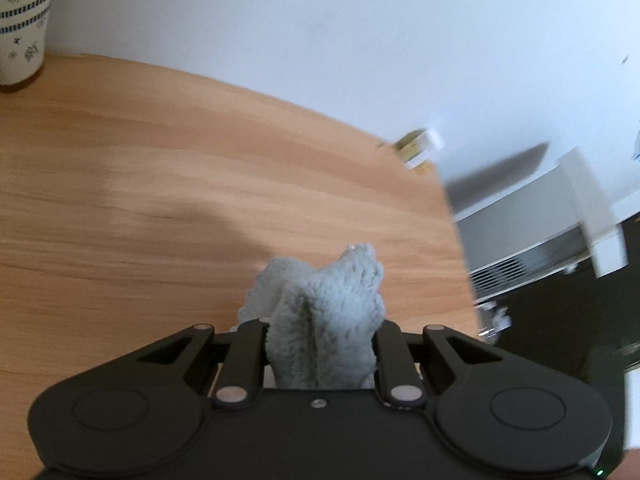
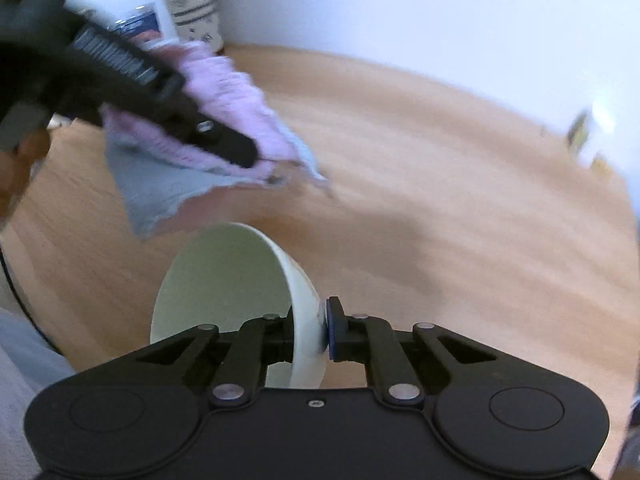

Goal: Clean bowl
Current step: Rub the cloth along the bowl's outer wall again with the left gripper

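So the white bowl (image 2: 240,296) is tipped up on edge, its mouth facing left toward the cloth, held above the wooden table (image 2: 440,200) by the right gripper (image 2: 308,336), whose jaws are pinched onto its wall near the rim. The left gripper (image 1: 320,344) is closed on a bunched grey-and-pink cloth (image 1: 324,320), hanging just up-left of the bowl. A patterned paper cup (image 1: 22,20) stands back by the wall, and a blurry little jar (image 1: 418,152) sits at the table's far edge.
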Motion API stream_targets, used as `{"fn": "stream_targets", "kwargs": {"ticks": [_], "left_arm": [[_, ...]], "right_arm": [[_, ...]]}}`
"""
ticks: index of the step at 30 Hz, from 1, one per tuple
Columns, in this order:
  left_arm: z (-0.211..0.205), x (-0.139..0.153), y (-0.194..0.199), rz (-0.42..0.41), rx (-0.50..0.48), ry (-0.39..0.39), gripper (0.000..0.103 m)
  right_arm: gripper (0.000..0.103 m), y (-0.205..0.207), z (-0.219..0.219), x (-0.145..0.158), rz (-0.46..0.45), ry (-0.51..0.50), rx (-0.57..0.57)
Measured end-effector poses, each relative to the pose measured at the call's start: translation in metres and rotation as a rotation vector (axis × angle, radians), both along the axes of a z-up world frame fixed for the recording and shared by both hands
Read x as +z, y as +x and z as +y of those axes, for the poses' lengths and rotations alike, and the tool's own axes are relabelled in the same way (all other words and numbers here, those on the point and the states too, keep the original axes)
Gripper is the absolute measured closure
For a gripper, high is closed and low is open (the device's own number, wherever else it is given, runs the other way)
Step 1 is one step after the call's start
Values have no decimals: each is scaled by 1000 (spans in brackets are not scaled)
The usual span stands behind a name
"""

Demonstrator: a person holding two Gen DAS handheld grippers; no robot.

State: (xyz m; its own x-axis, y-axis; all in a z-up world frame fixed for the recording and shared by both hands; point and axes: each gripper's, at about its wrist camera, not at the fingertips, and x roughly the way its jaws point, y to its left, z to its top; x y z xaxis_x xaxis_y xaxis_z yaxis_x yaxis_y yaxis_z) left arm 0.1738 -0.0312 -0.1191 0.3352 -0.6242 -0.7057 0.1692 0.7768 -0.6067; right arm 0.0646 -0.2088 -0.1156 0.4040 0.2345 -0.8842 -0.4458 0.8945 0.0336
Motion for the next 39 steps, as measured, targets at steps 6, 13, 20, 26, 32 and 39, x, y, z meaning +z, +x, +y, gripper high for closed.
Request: {"fn": "stream_targets", "kwargs": {"ticks": [6,13,20,26,32,39], "left_arm": [[-16,11,-3,-21,-55,-73,88],[-23,5,-5,6,-50,-65,88],[-10,-25,-4,124,18,-39,87],[5,-40,-3,175,48,-6,87],[11,-52,-4,229,66,2,88],[-3,-21,-9,175,31,-73,88]], "right_arm": [[89,-15,14,22,-129,-31,59],[89,-31,21,47,-274,-87,118],[88,-45,21,50,-260,-80,123],[87,-56,16,55,-262,-87,118],[86,-64,9,62,-277,-101,106],[86,-68,3,58,-264,-79,107]]}}
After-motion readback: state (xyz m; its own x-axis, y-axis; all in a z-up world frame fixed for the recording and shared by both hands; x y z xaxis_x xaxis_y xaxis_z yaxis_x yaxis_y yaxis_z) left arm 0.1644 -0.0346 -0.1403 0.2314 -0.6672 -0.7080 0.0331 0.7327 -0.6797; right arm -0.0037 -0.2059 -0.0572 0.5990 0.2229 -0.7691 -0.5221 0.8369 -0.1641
